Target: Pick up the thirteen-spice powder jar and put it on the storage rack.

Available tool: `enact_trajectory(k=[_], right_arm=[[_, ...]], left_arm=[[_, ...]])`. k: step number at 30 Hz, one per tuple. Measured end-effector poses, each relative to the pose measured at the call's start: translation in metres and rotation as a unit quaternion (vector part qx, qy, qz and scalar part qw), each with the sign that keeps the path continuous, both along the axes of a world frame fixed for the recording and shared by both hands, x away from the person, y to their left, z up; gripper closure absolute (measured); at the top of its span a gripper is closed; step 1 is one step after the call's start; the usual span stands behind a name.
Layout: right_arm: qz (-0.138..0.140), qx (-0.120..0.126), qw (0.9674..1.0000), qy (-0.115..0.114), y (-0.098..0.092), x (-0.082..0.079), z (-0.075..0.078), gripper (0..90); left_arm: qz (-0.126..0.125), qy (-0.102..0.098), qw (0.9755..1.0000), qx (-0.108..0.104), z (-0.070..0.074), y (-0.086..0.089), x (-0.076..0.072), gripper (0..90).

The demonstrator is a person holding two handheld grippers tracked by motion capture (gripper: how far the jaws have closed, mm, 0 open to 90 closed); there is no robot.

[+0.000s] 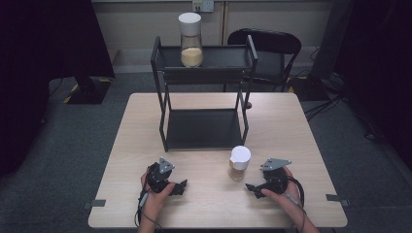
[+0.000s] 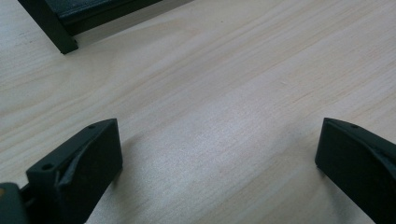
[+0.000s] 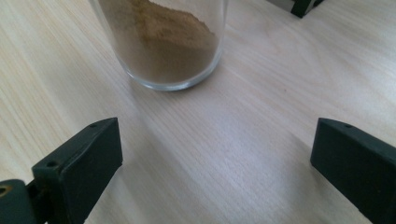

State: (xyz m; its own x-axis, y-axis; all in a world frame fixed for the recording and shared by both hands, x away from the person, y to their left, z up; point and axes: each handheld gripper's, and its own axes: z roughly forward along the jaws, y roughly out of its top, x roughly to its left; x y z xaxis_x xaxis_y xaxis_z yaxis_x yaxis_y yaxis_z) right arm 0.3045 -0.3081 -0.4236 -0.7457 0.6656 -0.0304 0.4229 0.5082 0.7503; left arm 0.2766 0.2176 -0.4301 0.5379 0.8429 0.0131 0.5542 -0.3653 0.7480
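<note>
Probably I rest my right hand-held gripper [image 1: 253,187] and left hand-held gripper [image 1: 180,187], jaws apart, near the tabletop's [image 1: 291,126] front edge, because the nearer jar [image 1: 239,162] stands ready just beyond the right one.

High view over whole table [image 1: 145,145]; claw views close, low over tabletop.

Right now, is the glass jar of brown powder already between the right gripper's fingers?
No: in the right gripper view the clear glass jar of brown powder stands on the table ahead of the open right gripper, apart from both.
</note>
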Motion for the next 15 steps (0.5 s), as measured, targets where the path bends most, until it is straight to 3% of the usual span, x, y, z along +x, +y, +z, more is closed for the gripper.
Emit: enact_trajectory(k=[15], right_arm=[[0.013,0.045,0.9989,-0.01,0.013,0.004,-0.002,1.0]], left_arm=[[0.001,0.0,1.0,-0.001,0.0,0.0,0.0,0.0]])
